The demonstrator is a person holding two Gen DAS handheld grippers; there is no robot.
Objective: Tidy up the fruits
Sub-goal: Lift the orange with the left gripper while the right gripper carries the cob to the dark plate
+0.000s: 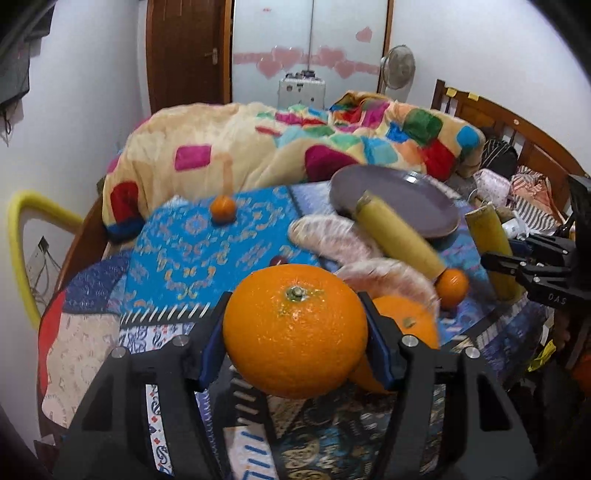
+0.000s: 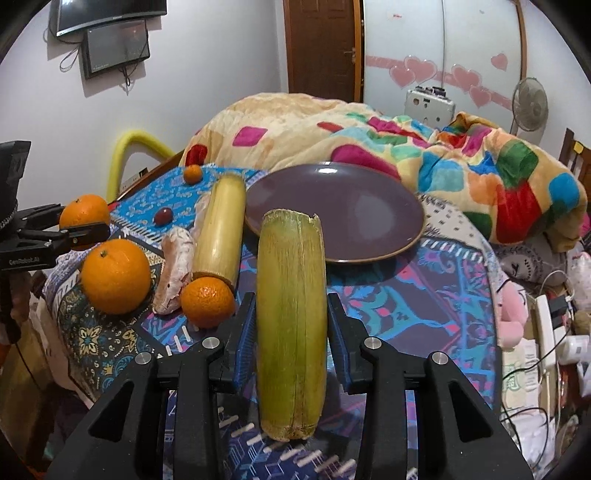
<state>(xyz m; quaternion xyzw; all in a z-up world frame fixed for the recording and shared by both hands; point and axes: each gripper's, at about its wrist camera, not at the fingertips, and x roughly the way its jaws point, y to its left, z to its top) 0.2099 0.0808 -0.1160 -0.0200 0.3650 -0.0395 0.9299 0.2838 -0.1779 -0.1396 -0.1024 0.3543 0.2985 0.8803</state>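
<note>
Right wrist view alone shows wall screens

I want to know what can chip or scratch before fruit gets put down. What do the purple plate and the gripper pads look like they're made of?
Purple plate: likely glazed ceramic; smooth, with a bright glare spot and a brownish rim edge. Pads of the right gripper: blue, ribbed, matte, probably rubber or soft plastic, set on black, seemingly plastic fingers.
</note>
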